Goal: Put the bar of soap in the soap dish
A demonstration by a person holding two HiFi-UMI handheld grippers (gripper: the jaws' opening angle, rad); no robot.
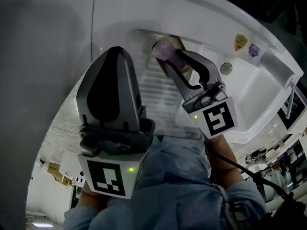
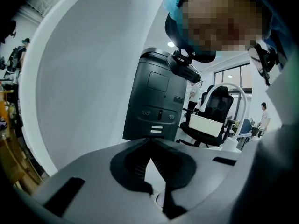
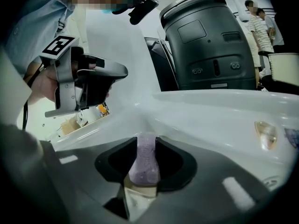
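Observation:
A pale purple bar of soap (image 1: 164,49) (image 3: 144,164) stands on edge between the two jaws of my right gripper (image 1: 171,56) (image 3: 144,146), which press on both of its sides. It is held over the far end of a ribbed white soap dish recess (image 1: 154,91) set in the white fixture. My left gripper (image 1: 117,51) (image 2: 150,143) hovers to the left of the recess, nearer to me, with its fingers meeting at the tips and nothing between them. In the right gripper view the left gripper (image 3: 88,80) shows up at the left in a person's hand.
A white basin (image 1: 249,95) with a round chrome fitting (image 1: 226,68) lies right of the recess; two stickers (image 1: 240,42) sit on its rim. A dark grey machine (image 3: 208,45) (image 2: 156,101) and an office chair (image 2: 217,108) stand behind me.

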